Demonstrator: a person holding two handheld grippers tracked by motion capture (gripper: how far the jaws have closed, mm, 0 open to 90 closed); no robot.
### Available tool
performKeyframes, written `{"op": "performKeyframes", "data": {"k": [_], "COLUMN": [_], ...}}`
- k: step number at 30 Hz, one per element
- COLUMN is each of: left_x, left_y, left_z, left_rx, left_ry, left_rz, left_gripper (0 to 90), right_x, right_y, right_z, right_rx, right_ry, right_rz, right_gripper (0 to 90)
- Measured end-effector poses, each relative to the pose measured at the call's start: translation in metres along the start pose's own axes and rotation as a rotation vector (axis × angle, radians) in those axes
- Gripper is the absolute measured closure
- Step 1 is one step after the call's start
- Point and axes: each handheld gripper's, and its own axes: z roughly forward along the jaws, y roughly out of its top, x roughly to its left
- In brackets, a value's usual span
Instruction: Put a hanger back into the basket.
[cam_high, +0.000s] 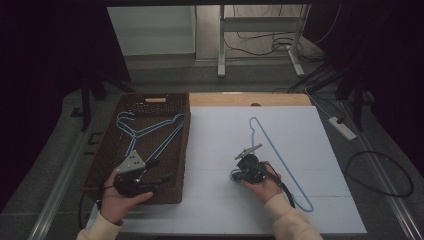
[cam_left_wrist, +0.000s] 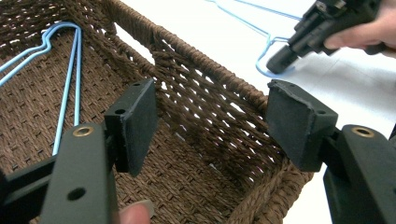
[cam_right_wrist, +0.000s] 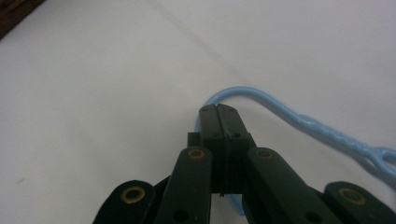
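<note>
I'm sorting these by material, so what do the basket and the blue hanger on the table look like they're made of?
Basket: woven brown fibre, likely wicker or rope, matte; twisted strands and open gaps show. Hanger: thin wire, probably metal with a glossy light-blue coating; it shines, and the neck is twisted.

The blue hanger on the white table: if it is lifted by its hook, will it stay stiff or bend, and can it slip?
The blue hanger is thin wire, so probably light. It may flex a little but should keep its shape. Held only at the hook by the shut right gripper, the long body would likely swing or turn. Its coating looks smooth, so it could slip.
</note>
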Motion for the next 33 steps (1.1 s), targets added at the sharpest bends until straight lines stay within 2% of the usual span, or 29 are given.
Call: {"op": "performKeyframes", "data": {"k": [2, 4, 8, 14, 18, 23, 27, 30, 33], "left_x": [0.0, 0.0, 0.0, -0.001, -0.001, -0.001, 0.0, -0.001, -0.002], "left_y": [0.0, 0.0, 0.0, 0.001, 0.001, 0.001, 0.001, 0.001, 0.002], "left_z": [0.0, 0.0, -0.001, -0.001, 0.0, -0.001, 0.0, 0.001, 0.001], "left_rx": [-0.001, -0.001, -0.003, -0.003, -0.004, -0.003, -0.004, 0.0, -0.001], "left_ry": [0.0, 0.0, 0.001, -0.001, -0.001, -0.001, 0.0, -0.001, -0.004], "left_rz": [0.0, 0.0, -0.002, 0.0, -0.002, 0.002, -0.001, 0.001, 0.005], "left_gripper": [34.4, 34.4, 34.4, 34.4, 34.4, 34.4, 34.4, 34.4, 34.4], "right_x": [0.014, 0.018, 0.037, 0.05, 0.051, 0.03, 0.007, -0.004, -0.01], "right_y": [-0.007, -0.01, -0.024, -0.04, -0.049, -0.061, -0.083, -0.096, -0.103], "right_z": [-0.002, -0.003, -0.01, -0.018, -0.023, -0.039, -0.063, -0.074, -0.078], "right_rx": [0.02, 0.025, 0.051, 0.063, 0.059, 0.023, 0.004, 0.005, 0.009], "right_ry": [0.038, 0.048, 0.105, 0.139, 0.144, 0.066, -0.057, -0.103, -0.146], "right_rz": [-0.043, -0.058, -0.12, -0.166, -0.171, -0.114, -0.04, -0.009, -0.005], "right_gripper": [90.0, 90.0, 90.0, 90.0, 90.0, 90.0, 90.0, 90.0, 90.0]}}
